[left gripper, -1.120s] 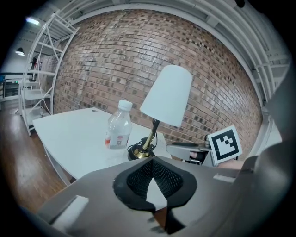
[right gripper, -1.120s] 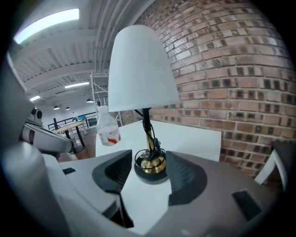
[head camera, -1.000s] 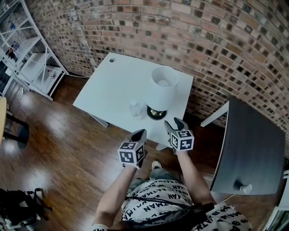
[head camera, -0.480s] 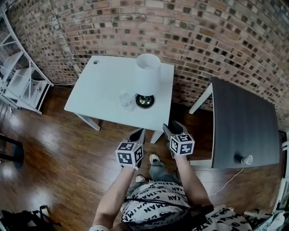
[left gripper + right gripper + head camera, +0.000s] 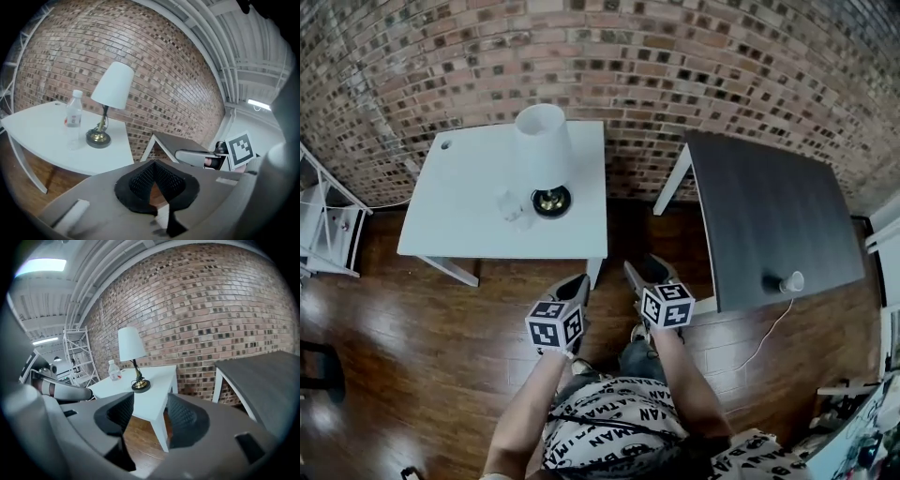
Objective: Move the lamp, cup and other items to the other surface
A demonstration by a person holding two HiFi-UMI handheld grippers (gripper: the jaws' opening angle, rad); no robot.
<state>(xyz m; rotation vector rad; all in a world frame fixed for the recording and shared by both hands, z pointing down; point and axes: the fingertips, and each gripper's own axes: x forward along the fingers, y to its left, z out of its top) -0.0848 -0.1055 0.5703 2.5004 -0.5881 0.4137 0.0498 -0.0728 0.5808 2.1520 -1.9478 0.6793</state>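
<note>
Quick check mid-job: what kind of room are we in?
Likely a loft-style studio or test space rather than a home: bare brick wall, glossy wood floor, exposed ceiling pipes and a white metal shelving rack.

White shelving (image 5: 333, 230) is cut by the head view's left edge

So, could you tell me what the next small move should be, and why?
Probably ease the open, empty right claw toward the lamp: it and the bottle still stand on the white table, and the claw hangs short of its edge.
</note>
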